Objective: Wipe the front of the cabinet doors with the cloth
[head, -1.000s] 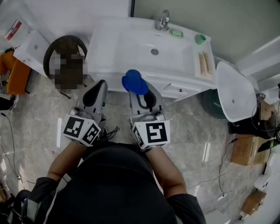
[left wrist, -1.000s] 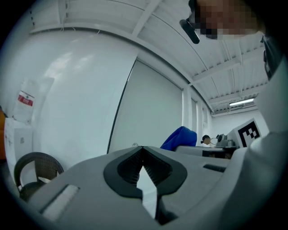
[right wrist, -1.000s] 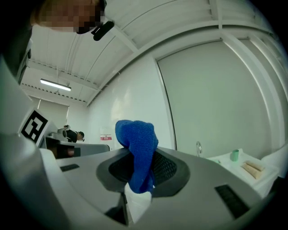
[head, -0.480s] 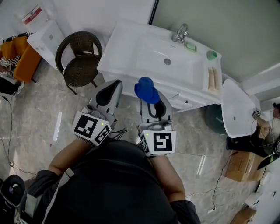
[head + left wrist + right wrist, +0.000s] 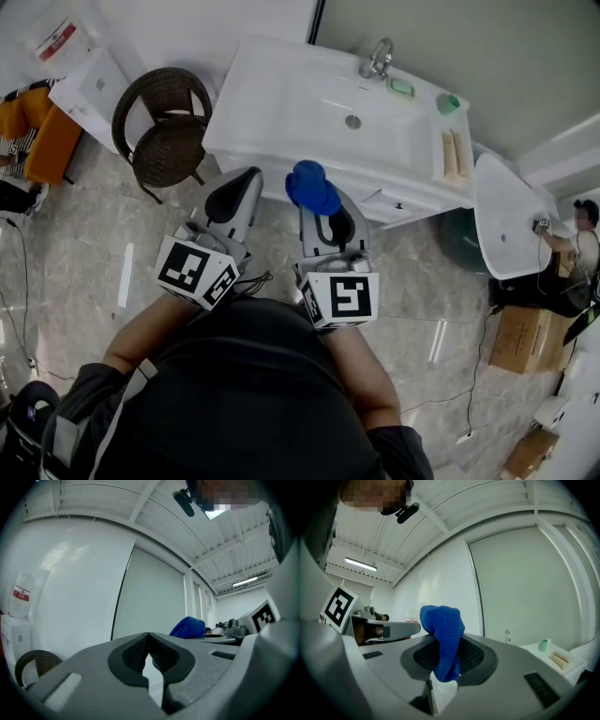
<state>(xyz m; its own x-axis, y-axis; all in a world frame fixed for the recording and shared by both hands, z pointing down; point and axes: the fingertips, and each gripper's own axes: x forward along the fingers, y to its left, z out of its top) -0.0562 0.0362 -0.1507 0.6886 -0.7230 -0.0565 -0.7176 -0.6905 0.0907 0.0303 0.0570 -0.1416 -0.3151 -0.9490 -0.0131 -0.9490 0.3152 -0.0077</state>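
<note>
Head view: left gripper (image 5: 246,178) at 9 o'clock of the right gripper (image 5: 323,214), the two near each other and both over the marble floor (image 5: 84,272). Blue cloth (image 5: 311,186) bunched at the right gripper's tip, just short of the white washbasin (image 5: 281,103) at 12 o'clock. The cabinet doors (image 5: 394,201) show only as a narrow white strip under the basin's edge, at 2 o'clock of the cloth and apart from it. On the basin's rim at 1 o'clock are a green soap dish (image 5: 401,87) and a small green cup (image 5: 449,103); their contents cannot be made out. Wicker chair (image 5: 159,127) at 10 o'clock. Left gripper view: fingers (image 5: 133,656) closed tip to tip, nothing between them; the cloth shows at 2 o'clock. Right gripper view: fingers (image 5: 476,660) clamped on the cloth's lower fold, the rest standing up above them; faucet (image 5: 506,635) and cup at 3 o'clock.
</note>
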